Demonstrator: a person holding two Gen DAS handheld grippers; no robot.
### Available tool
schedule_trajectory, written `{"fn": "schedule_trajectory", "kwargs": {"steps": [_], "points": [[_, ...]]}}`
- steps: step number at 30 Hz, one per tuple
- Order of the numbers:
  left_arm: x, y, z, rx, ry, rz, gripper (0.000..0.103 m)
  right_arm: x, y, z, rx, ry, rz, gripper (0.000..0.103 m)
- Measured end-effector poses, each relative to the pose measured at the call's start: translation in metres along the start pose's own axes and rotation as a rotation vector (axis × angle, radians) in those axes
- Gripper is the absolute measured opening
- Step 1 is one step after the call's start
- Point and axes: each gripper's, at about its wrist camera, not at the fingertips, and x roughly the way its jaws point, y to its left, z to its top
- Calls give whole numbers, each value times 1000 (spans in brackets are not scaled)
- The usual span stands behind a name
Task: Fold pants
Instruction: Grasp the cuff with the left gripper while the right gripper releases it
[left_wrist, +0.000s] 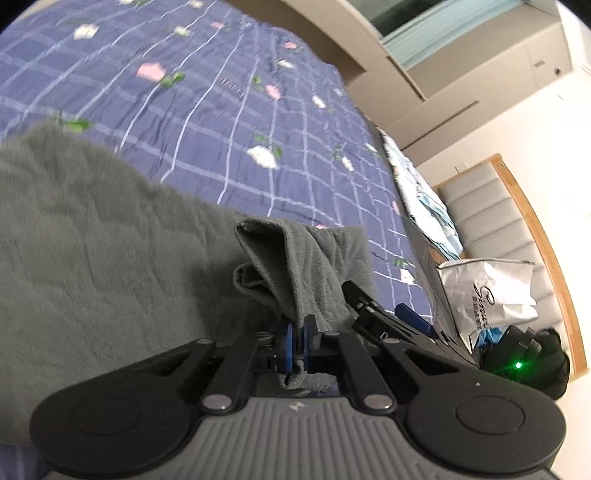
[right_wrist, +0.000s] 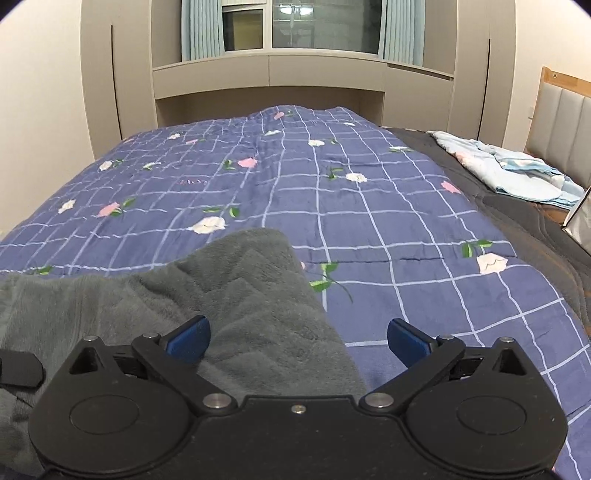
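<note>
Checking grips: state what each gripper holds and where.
Left gripper pinches a bunched edge of the grey pants. Right gripper holds nothing.

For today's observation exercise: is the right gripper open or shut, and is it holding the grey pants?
Open, holding nothing. The right gripper has its blue pads spread wide apart above the grey pants, gripping no cloth.

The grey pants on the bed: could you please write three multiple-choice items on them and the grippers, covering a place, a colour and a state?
1. Where do the pants lie?
A. on the checked bedspread
B. on the floor
C. in the white bag

2. What colour are the gripper pads?
A. red
B. blue
C. yellow

3. How does the right gripper stand?
A. shut on fabric
B. shut on nothing
C. open

Key: A, the pants spread over the bedspread; B, blue pads show in both views; C, its fingers stand wide apart, while the left gripper pinches a pants fold.
</note>
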Motion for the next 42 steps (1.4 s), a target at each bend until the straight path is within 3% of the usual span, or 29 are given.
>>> {"fn": "schedule_trajectory", "kwargs": {"steps": [7,16,23,28,32,36,38,42], "points": [[-51,4,12,87,-38,23,4,-37,34,5,-56,-62,95,102],[-98,56,6,106,-47,111,4,-57,92,2,-153,-72,194,102],[-103,102,-10,71,-9,171,4,-43,125,-17,-254,-30,191,102],[-95,104,-21,109,6,195,3,-29,137,-43,-349,1,151,102],[-88,103,-26,133,11,222,4,-24,135,-53,-342,-3,149,102],[-93,101,-24,121,7,215,8,-27,131,-46,-342,-9,176,102],[-96,101,-22,105,4,212,15,-30,126,-37,-326,-49,200,102],[-89,106,-23,91,28,251,19,-24,125,-20,-294,-70,175,102]]}}
